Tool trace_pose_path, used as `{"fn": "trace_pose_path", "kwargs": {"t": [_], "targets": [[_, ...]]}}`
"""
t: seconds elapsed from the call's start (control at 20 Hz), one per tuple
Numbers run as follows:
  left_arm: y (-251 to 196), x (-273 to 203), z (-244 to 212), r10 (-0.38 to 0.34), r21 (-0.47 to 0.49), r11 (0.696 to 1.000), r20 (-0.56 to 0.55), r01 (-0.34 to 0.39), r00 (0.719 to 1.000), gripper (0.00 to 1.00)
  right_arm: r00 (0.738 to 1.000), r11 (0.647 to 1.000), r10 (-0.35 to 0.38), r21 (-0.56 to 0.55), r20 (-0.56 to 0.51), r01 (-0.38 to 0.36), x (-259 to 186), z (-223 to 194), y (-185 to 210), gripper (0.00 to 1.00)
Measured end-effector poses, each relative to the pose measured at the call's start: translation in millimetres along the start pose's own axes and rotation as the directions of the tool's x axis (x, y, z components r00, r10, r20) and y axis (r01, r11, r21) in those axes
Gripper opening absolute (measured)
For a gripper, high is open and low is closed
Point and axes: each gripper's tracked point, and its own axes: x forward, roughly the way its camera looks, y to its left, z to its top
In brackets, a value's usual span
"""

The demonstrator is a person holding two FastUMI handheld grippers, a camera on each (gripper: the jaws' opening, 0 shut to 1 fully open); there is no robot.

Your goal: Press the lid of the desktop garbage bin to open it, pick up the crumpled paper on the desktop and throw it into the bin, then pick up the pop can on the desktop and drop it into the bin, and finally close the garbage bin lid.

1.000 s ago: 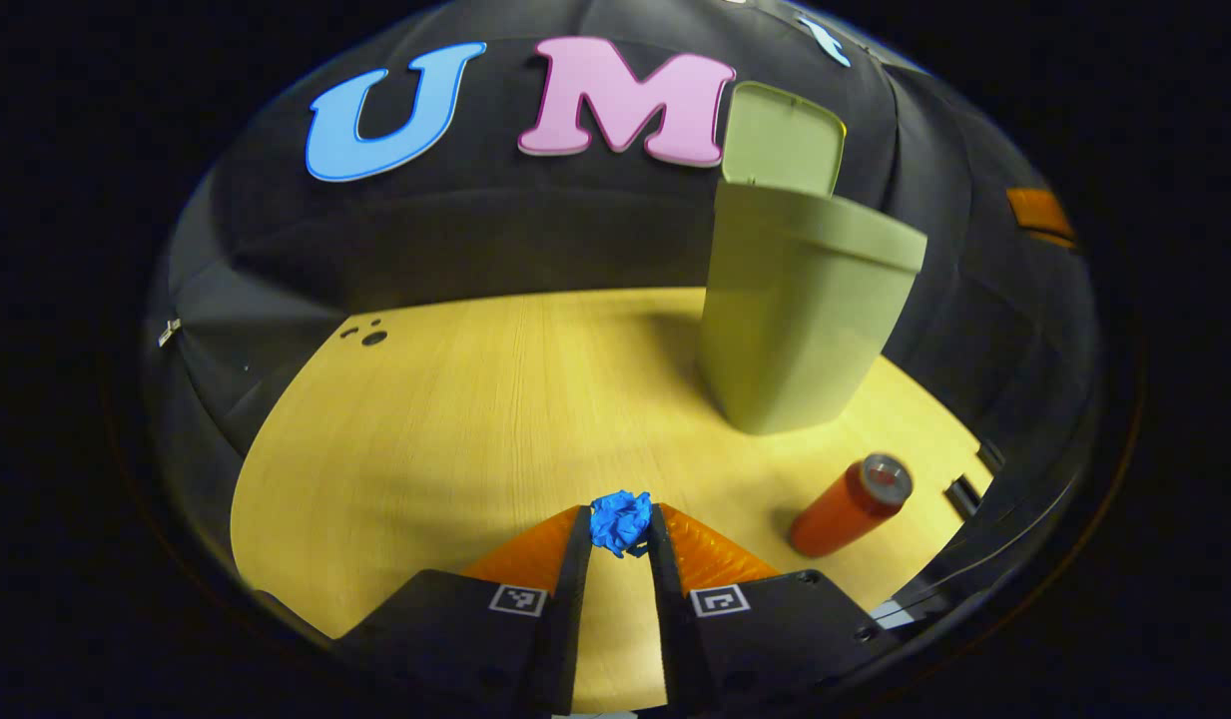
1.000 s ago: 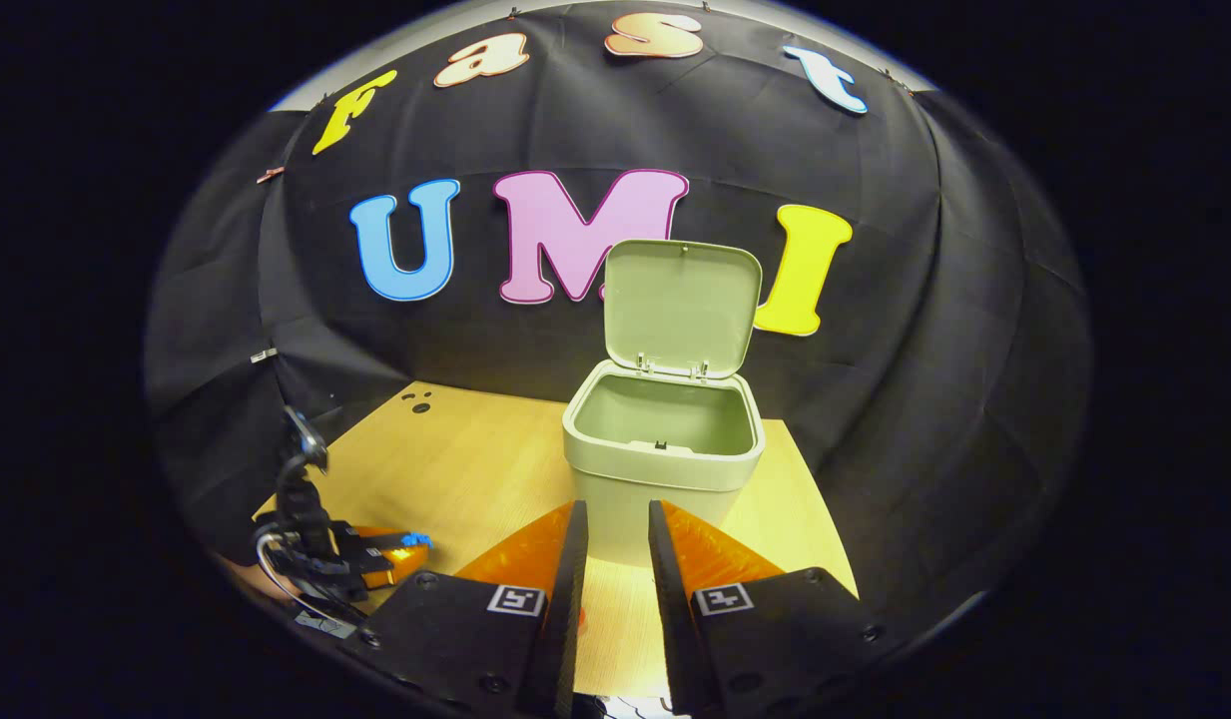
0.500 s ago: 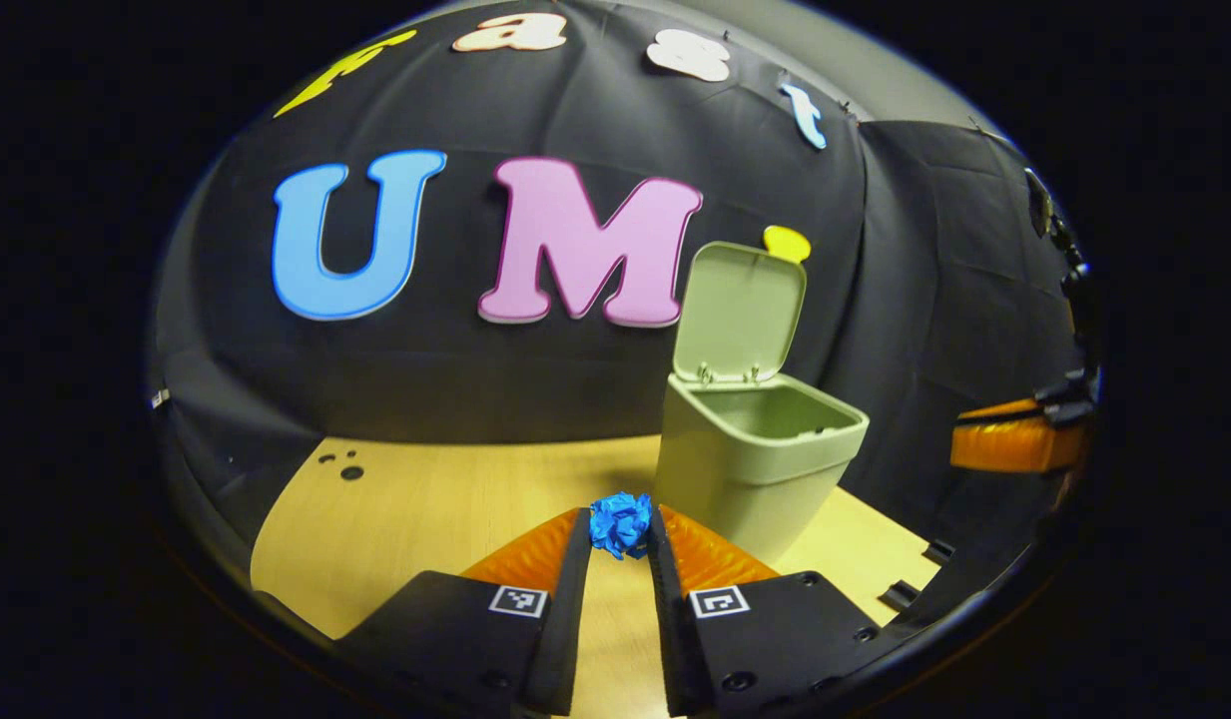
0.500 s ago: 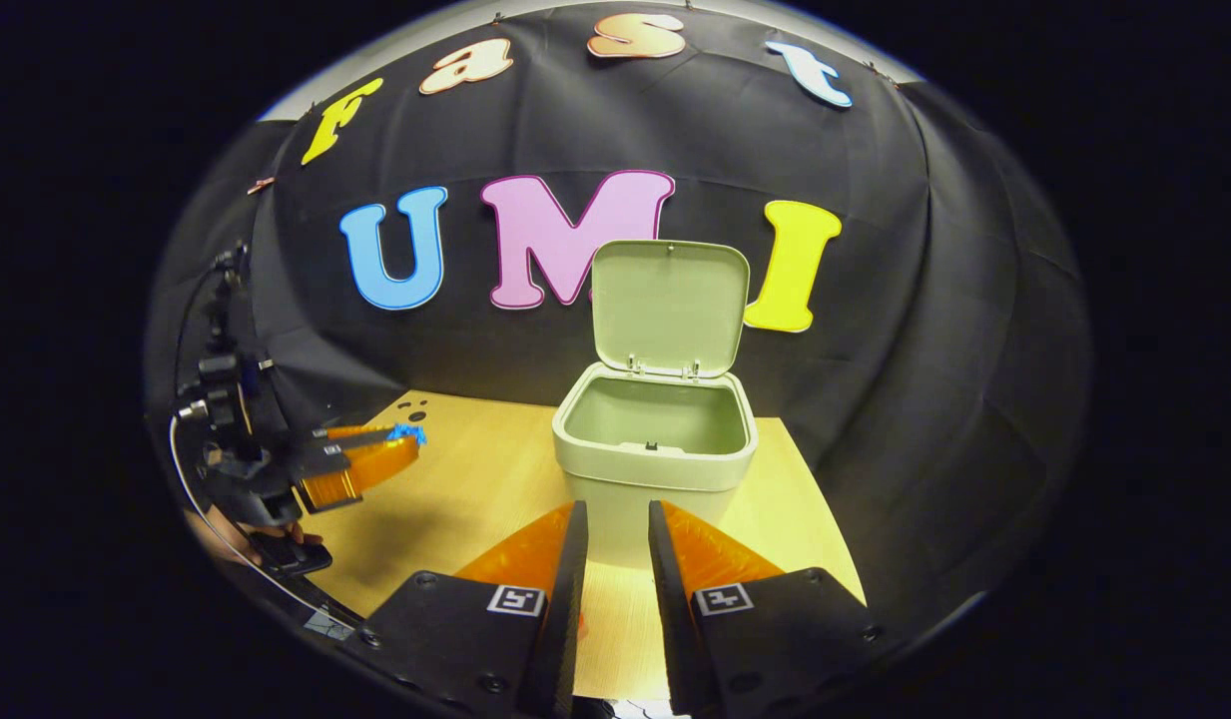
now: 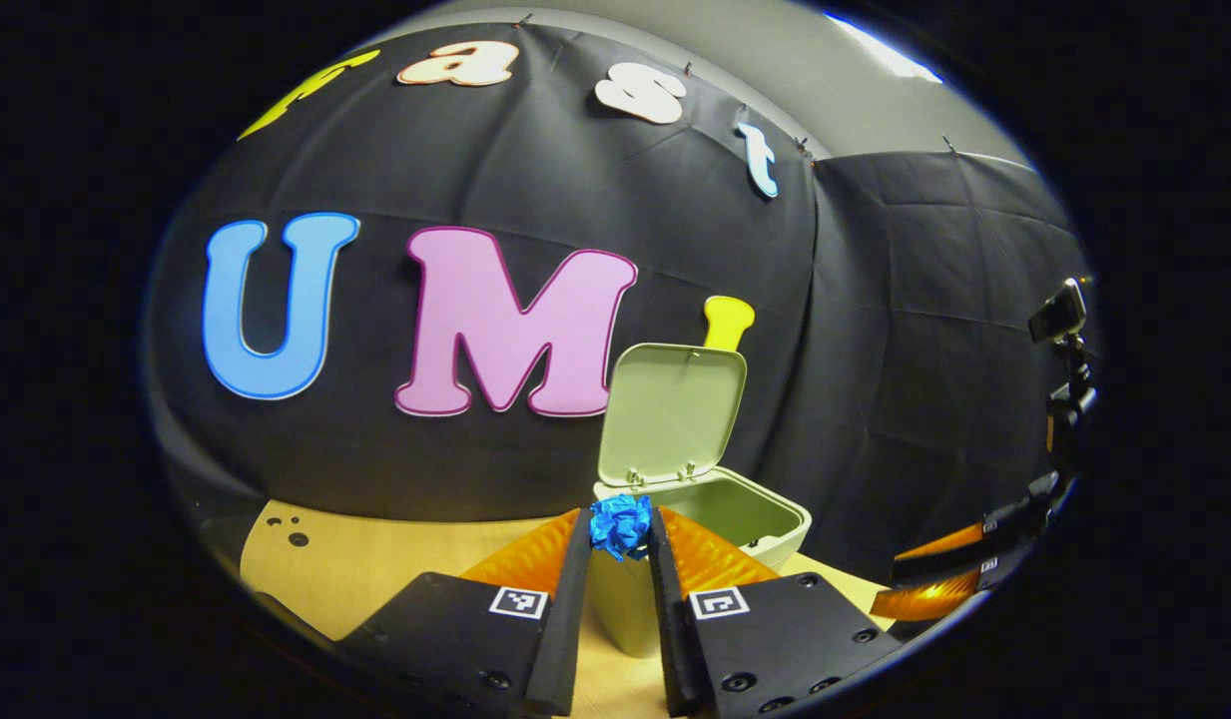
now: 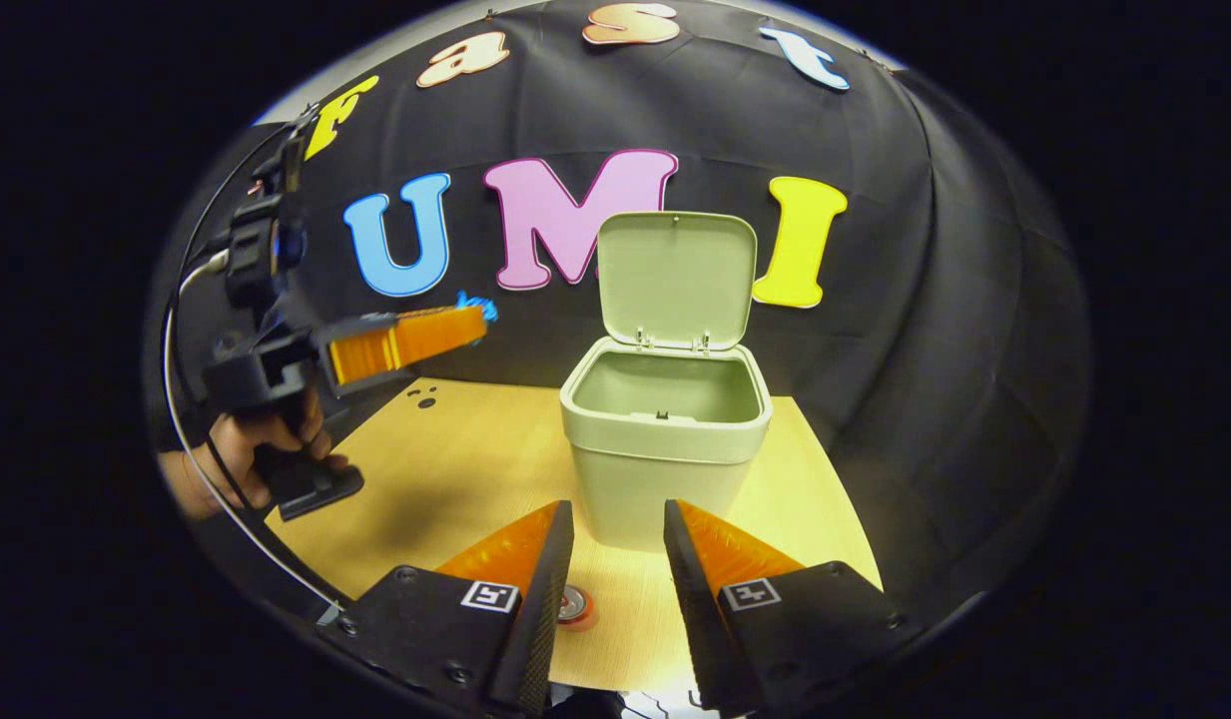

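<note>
My left gripper (image 5: pixel 620 514) is shut on the blue crumpled paper (image 5: pixel 621 526) and holds it in the air, level with the near rim of the green bin (image 5: pixel 735 514). The bin's lid (image 5: pixel 675 411) stands open and upright. In the right gripper view the left gripper (image 6: pixel 475 322) hovers high to the left of the bin (image 6: pixel 665 449), with the paper (image 6: pixel 478 305) at its tips. My right gripper (image 6: pixel 618 511) is open in front of the bin with nothing held. The red pop can's top (image 6: pixel 573 605) peeks out low between its fingers.
The wooden table (image 6: pixel 455 469) has small holes (image 6: pixel 420 397) near its back left corner. A hand (image 6: pixel 241 444) holds the left gripper's handle at the left. The right gripper (image 5: pixel 949 579) shows at the far right of the left gripper view.
My left gripper has risen with the paper and come closer to the bin, now looking over its rim. My right gripper's fingers have spread a little wider, and the can's top has appeared below them.
</note>
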Motion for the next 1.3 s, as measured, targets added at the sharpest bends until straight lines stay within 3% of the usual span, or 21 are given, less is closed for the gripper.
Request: {"fn": "trace_pose_path", "kwargs": {"t": [0.35,0.6,0.7,0.75,0.9,1.3], "targets": [[-30.6,51.5,-5.2,-0.091,0.002,0.996,-0.012,0.091,0.996,0.37,0.997,0.999,0.010,0.053,-0.077,-0.006,7.2,-30.4,-0.3,0.59],[-37.3,81.8,-28.0,-0.108,0.001,0.994,-0.067,0.108,0.992,0.37,0.993,0.995,0.014,0.103,-0.119,-0.002,6.4,-48.6,-1.0,0.60],[-40.6,90.9,-37.5,-0.116,0.009,0.993,-0.089,0.117,0.989,0.36,0.991,0.993,0.010,0.122,-0.133,0.007,6.9,-53.3,-3.1,0.56],[-43.1,94.8,-40.9,-0.121,0.012,0.992,-0.099,0.123,0.988,0.36,0.991,0.991,0.005,0.133,-0.136,0.014,5.8,-53.9,-5.6,0.64],[-44.9,99.2,-55.9,-0.131,0.020,0.991,-0.135,0.135,0.982,0.36,0.990,0.987,-0.010,0.157,-0.138,0.032,4.7,-57.4,-10.0,0.65],[-46.4,102.6,-76.2,-0.125,0.052,0.989,-0.178,0.136,0.976,0.45,0.989,0.981,-0.031,0.186,-0.142,0.057,-0.3,-62.6,-16.2,0.66]]}}
